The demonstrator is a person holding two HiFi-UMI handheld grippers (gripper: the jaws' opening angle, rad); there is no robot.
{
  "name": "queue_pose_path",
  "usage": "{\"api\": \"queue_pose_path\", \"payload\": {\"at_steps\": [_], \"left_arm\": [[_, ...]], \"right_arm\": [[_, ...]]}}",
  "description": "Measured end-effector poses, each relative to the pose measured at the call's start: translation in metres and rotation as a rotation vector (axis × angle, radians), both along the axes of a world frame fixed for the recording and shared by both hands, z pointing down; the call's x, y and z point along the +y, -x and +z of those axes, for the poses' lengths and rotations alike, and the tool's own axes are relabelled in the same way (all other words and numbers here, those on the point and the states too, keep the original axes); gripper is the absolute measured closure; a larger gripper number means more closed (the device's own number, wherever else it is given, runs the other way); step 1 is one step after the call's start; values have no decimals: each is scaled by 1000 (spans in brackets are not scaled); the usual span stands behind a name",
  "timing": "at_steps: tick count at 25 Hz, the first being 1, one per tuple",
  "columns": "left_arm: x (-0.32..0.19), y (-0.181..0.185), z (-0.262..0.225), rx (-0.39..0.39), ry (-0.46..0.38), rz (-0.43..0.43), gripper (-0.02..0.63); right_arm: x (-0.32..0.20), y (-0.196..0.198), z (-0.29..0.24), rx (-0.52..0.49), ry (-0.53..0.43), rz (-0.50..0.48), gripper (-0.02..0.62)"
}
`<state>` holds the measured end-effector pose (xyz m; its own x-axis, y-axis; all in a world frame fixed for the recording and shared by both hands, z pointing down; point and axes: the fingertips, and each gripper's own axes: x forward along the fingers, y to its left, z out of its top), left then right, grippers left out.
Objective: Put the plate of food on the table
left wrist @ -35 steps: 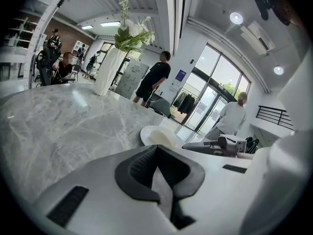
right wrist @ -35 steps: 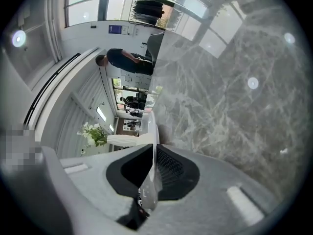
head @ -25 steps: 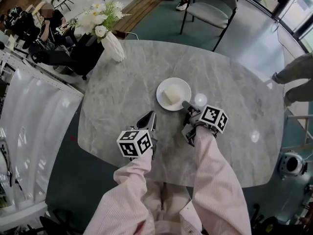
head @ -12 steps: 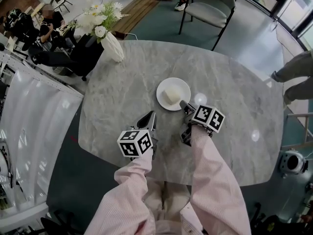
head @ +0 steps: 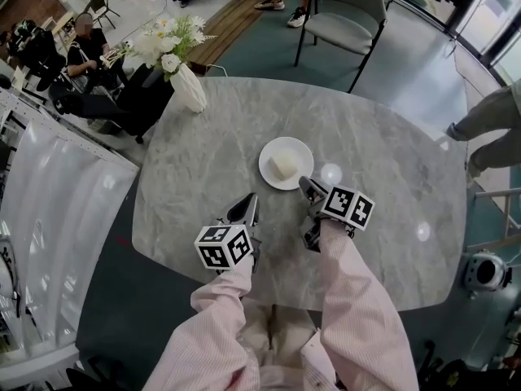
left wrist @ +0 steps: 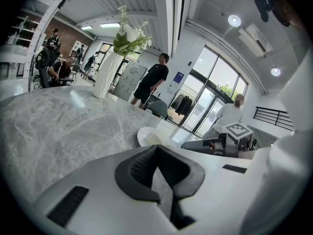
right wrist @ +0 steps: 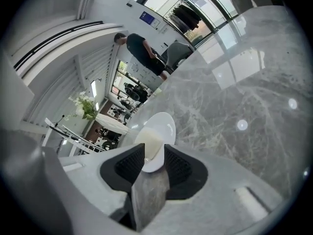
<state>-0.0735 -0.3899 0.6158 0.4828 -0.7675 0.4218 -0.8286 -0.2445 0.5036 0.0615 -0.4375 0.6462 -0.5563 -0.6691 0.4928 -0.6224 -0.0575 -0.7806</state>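
A white plate with a pale block of food lies flat near the middle of the grey marble table. My right gripper sits just off the plate's near right rim; its jaws are opening and the pads do not press on anything. In the right gripper view the plate and the food show ahead between the spread jaws of that gripper. My left gripper rests low over the table to the left, shut and empty; its view shows the plate beyond.
A white vase of flowers stands at the table's far left edge. A grey chair is beyond the far side. A seated person is at the far left, another person's leg at the right.
The right gripper's jaws have spread apart off the plate's rim and it has drawn back a little toward me. The plate stays on the table. The left gripper has barely moved.
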Motion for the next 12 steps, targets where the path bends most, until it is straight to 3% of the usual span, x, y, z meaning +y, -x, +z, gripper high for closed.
{"api": "queue_pose_path", "payload": {"at_steps": [12], "left_arm": [[31,-8,-66,-24,-123,85,614]], "right_arm": [[43,5,-72,117,-239,-140,590]]}}
